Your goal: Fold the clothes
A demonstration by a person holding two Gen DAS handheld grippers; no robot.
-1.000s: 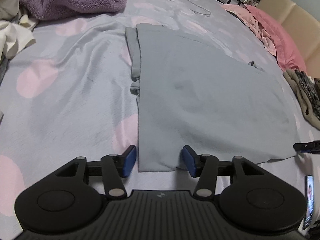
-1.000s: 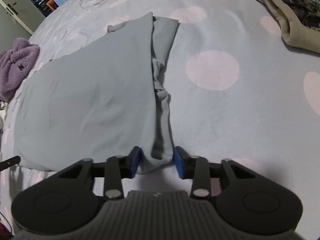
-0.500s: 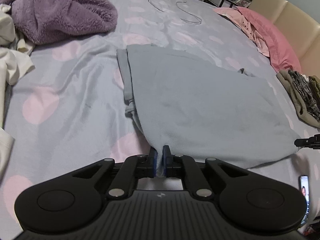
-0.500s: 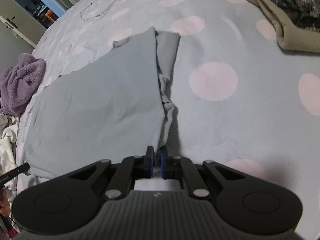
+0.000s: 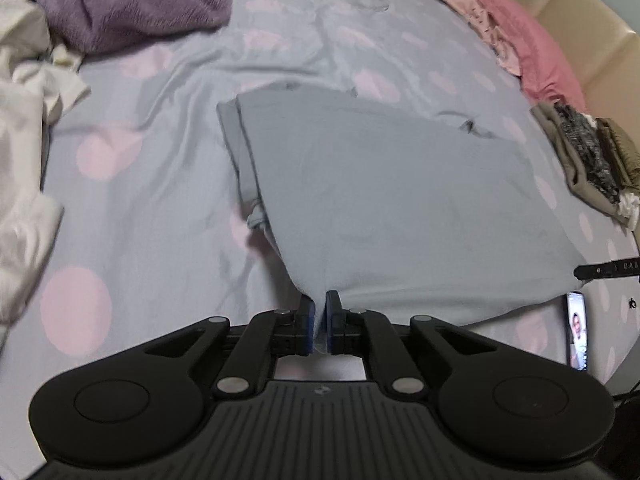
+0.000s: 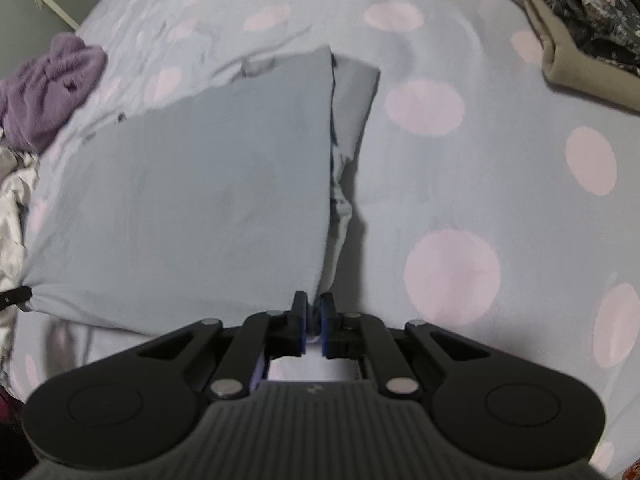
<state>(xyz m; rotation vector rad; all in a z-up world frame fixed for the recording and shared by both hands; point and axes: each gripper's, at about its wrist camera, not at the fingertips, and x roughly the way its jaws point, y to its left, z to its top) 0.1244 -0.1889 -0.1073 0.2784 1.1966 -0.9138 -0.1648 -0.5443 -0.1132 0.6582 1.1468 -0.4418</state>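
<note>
both sets of jaws are pinched tight on cloth: the left gripper (image 5: 318, 322) holds one near corner of the grey garment (image 5: 384, 208), the right gripper (image 6: 314, 320) the other, its near edge lifted off the dotted bed sheet (image 5: 152, 208), purple fleece (image 5: 128, 0) beyond

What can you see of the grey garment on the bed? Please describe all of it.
The grey garment is plain, soft-looking cloth, already folded lengthwise, with a narrow folded strip showing along each side. It lies on the dotted bedsheet, its far end flat. The left gripper and the right gripper each have their jaws shut on a near corner, and the near edge is lifted off the sheet.
</note>
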